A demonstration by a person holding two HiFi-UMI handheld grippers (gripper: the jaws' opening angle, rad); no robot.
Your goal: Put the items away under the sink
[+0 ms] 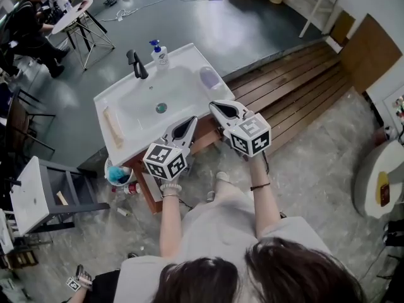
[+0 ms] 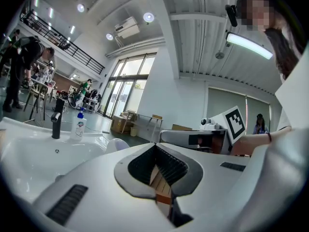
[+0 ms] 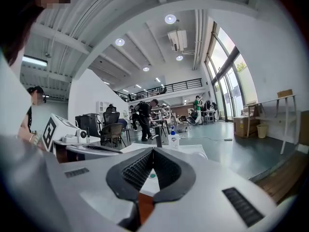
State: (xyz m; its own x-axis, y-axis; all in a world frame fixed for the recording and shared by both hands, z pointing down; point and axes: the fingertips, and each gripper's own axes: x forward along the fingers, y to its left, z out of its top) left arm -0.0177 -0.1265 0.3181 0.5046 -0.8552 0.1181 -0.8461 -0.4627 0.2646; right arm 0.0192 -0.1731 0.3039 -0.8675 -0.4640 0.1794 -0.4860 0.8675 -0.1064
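Observation:
A white sink (image 1: 123, 145) on a wooden cabinet carries a black faucet (image 1: 137, 64), a soap pump bottle (image 1: 159, 51), a lilac rounded item (image 1: 210, 77) at its right rim and a wooden stick-like item (image 1: 113, 126) at its left rim. My left gripper (image 1: 189, 124) hangs over the sink's front edge, shut and empty. Just to its right, my right gripper (image 1: 218, 106) is near the front right corner, also shut with nothing in it. In the left gripper view the closed jaws (image 2: 155, 145) point past the bottle (image 2: 79, 124). The right gripper (image 3: 153, 150) faces the faucet (image 3: 158, 138).
Beside the cabinet on the floor sit a bucket with something blue (image 1: 118, 174) and a red-and-white bottle (image 1: 130, 188). A white step stool (image 1: 31, 194) stands at the left. Wooden decking (image 1: 297, 87) runs to the right of the sink. People work at tables far behind.

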